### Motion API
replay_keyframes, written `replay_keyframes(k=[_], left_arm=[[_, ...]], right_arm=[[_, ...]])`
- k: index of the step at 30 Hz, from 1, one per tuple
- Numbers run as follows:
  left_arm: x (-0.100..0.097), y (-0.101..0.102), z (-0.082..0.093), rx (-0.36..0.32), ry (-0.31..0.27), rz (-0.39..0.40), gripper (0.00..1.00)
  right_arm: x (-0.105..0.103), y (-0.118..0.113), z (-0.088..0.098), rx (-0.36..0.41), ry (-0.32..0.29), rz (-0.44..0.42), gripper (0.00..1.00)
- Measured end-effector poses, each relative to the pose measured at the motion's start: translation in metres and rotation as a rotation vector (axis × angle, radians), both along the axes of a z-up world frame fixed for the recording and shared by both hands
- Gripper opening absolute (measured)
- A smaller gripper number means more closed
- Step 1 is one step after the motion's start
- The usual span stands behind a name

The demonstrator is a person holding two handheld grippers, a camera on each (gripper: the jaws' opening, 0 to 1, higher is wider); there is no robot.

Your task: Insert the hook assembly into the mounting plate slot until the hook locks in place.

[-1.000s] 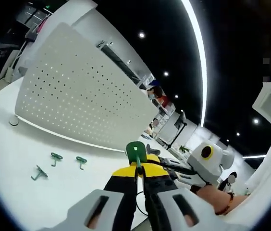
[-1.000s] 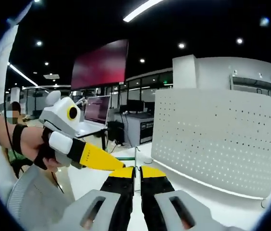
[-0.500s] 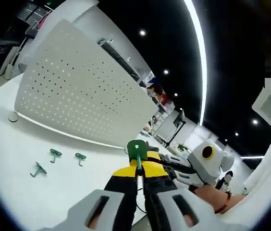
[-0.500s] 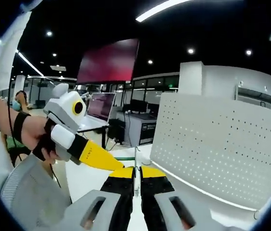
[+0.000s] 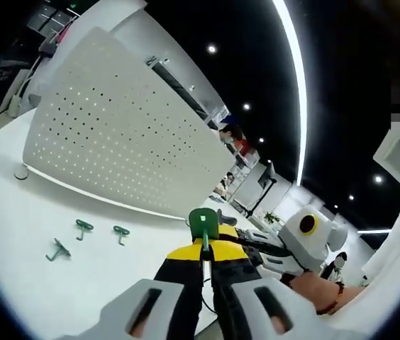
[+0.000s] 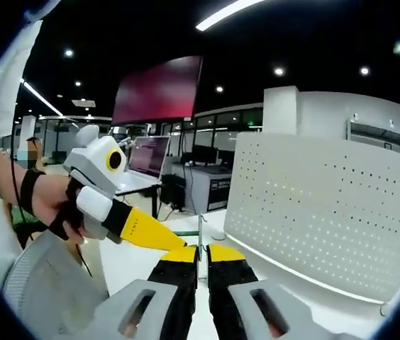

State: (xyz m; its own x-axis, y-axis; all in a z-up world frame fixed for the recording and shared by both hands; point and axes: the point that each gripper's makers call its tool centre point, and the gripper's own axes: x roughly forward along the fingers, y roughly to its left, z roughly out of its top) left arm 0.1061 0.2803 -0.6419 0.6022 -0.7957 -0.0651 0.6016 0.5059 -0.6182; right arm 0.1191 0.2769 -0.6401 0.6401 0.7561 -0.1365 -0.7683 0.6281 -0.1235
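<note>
your left gripper (image 5: 204, 249) has its yellow-tipped jaws pressed together on a green hook (image 5: 203, 225), whose flat green head stands up just past the tips with its thin stem pinched between them. you hold it well in front of the white perforated mounting plate (image 5: 122, 134), which stands upright on the white table (image 5: 23, 241); the hook in your jaws is apart from the plate, not touching it. three more green hooks lie on the table near the foot of the plate: one (image 5: 83, 227) and a second (image 5: 120, 232) side by side, and a third (image 5: 59, 250) a little farther from the plate.

your right gripper (image 6: 201, 253) has its jaws nearly closed on a thin metal stem (image 6: 200, 237) that rises between the tips. in the right gripper view the left gripper (image 6: 159, 239) comes in from the left, its yellow tips meeting that stem just beside your right jaws, so both tools appear to hold the same piece. the mounting plate (image 6: 328, 205) stands to the right of the jaws in that view, near but not touching them. your hand (image 6: 62, 205) wraps the left tool's handle.
</note>
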Motion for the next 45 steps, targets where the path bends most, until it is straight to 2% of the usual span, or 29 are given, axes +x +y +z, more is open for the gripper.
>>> replay_keyframes(k=[7,19,26,29,35,37,45], left_arm=[[0.001,0.000,0.001,0.031,-0.033,-0.002,0.02],[0.012,0.014,0.008,0.080,-0.094,0.047,0.02],[0.022,0.024,0.013,0.129,-0.121,0.113,0.02],[0.025,0.027,0.016,0.107,-0.122,0.125,0.02],[0.035,0.035,0.022,0.137,-0.142,0.163,0.02],[0.040,0.040,0.024,0.155,-0.158,0.184,0.02],[0.059,0.060,0.026,0.218,-0.162,0.246,0.02]], right_arm=[[0.001,0.000,0.000,-0.005,0.008,-0.004,0.04],[0.004,-0.006,0.000,0.000,0.032,-0.011,0.06],[0.004,-0.013,-0.001,0.036,0.045,-0.037,0.06],[0.004,-0.016,-0.001,0.046,0.045,-0.048,0.06],[0.007,-0.023,-0.003,0.062,0.052,-0.075,0.10],[0.008,-0.025,-0.005,0.059,0.061,-0.083,0.11],[0.008,-0.028,-0.008,0.082,0.083,-0.091,0.14]])
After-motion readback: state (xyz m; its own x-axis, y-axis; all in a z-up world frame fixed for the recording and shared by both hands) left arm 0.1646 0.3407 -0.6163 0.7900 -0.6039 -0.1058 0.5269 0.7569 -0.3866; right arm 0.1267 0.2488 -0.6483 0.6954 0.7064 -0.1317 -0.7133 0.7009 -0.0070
